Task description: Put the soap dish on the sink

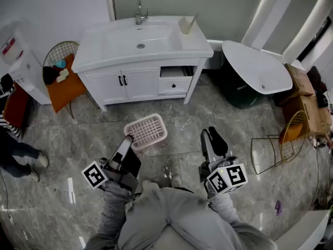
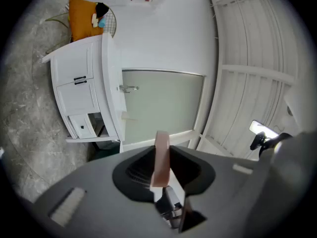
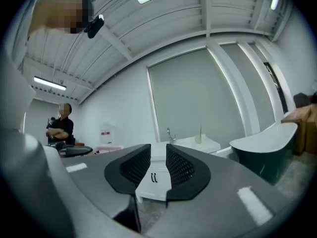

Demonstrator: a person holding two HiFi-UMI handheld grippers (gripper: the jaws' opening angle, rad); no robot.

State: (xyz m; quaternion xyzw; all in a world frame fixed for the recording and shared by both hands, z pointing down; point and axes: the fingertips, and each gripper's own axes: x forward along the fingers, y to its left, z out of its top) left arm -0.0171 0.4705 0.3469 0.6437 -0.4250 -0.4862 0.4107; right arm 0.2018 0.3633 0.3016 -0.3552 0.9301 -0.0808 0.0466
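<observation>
My left claw [image 1: 129, 139] is clenched on the soap dish [image 1: 148, 130], a pale pink slotted tray. In the left gripper view its pink rim stands on edge between my two jaws, pinched from both sides. I hold the dish out in front of the sink [image 1: 156, 35], well apart from it and lower than its white top, with the grey marble floor [image 1: 93, 134] beneath. The dish sits roughly in line with the middle of the sink's basin.

My right claw [image 3: 158, 155] grasps nothing. Its jaws stand with only a narrow gap between them, and through that gap I see the front of the sink's cabinet [image 1: 140, 82]. This claw is also in front of the sink and well apart from it, off toward its right end.

The faucet [image 1: 139, 12] rises at the back of the sink, behind the basin. A cup [image 1: 186, 25] with a stick-like thing in it stands on the sink's right back corner. Under the sink's right end a drawer [image 1: 174, 73] is pulled partly out. A white bathtub [image 1: 257, 66] lies to the right of the sink, and a wire chair with an orange cushion [image 1: 62, 85] stands just beside the sink's left end.
</observation>
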